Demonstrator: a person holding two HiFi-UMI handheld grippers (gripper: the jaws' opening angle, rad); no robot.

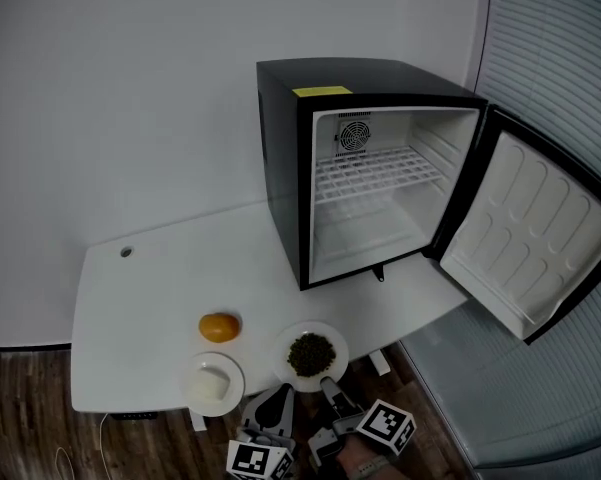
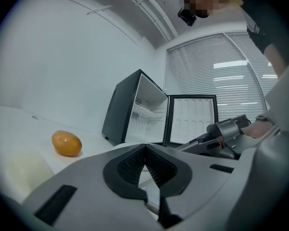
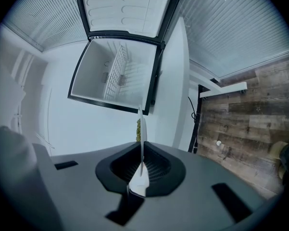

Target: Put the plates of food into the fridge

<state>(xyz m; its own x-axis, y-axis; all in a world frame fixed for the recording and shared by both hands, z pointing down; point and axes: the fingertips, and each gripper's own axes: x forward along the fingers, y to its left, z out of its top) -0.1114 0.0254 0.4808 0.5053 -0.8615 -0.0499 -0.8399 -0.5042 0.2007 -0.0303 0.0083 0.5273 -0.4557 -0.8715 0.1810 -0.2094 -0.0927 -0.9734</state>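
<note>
Desk (image 1: 150,288): white-food plate (image 1: 236,373) lies flat, near left. Left gripper (image 2: 145,147): fingers together, nothing between them. Dark-food plate (image 1: 284,356) at near edge, round, level, face up. Right gripper (image 3: 142,150): fingers clamped on its near rim. Fridge (image 1: 380,168) far right, door open.

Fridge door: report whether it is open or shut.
Open. The fridge door stands swung out to the right of the fridge, whose white inside and wire shelf show plainly.
</note>
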